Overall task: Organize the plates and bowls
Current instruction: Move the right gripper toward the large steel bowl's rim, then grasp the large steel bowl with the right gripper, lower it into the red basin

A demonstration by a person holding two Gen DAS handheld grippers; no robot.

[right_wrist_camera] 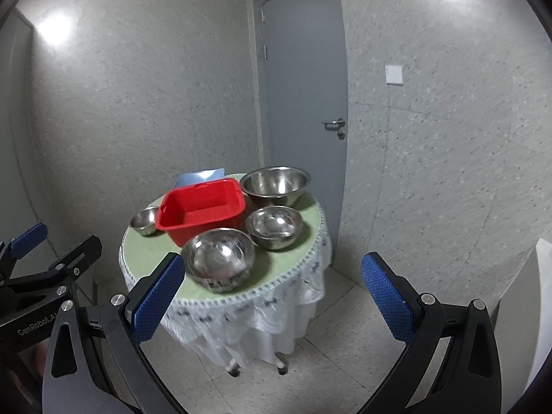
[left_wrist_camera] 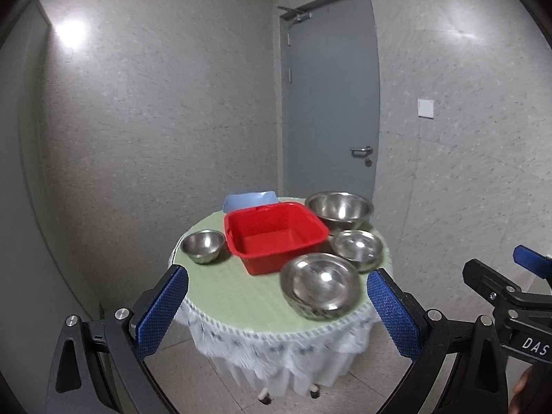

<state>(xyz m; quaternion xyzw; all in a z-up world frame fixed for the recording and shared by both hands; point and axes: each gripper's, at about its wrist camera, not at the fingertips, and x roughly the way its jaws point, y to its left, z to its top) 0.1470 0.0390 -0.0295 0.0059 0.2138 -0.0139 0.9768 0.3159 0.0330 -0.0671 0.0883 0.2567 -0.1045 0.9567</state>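
A small round table (left_wrist_camera: 220, 296) (right_wrist_camera: 151, 258) holds a red square tub (left_wrist_camera: 272, 234) (right_wrist_camera: 203, 210). Several steel bowls stand around it: a small one (left_wrist_camera: 203, 245) (right_wrist_camera: 145, 220) on the left, a big one (left_wrist_camera: 339, 208) (right_wrist_camera: 275, 184) at the back right, a medium one (left_wrist_camera: 358, 248) (right_wrist_camera: 275, 226) on the right, and a wide one (left_wrist_camera: 321, 284) (right_wrist_camera: 218, 258) at the front. A pale blue dish (left_wrist_camera: 250, 200) (right_wrist_camera: 200, 176) sits behind the tub. My left gripper (left_wrist_camera: 276, 307) and right gripper (right_wrist_camera: 272, 300) are open, empty, short of the table.
A grey door (left_wrist_camera: 327, 103) (right_wrist_camera: 303, 79) stands behind the table. The table has a white skirted cloth (left_wrist_camera: 276, 358) and castors on a tiled floor (right_wrist_camera: 331, 345). A white object (right_wrist_camera: 543, 296) stands at the right edge.
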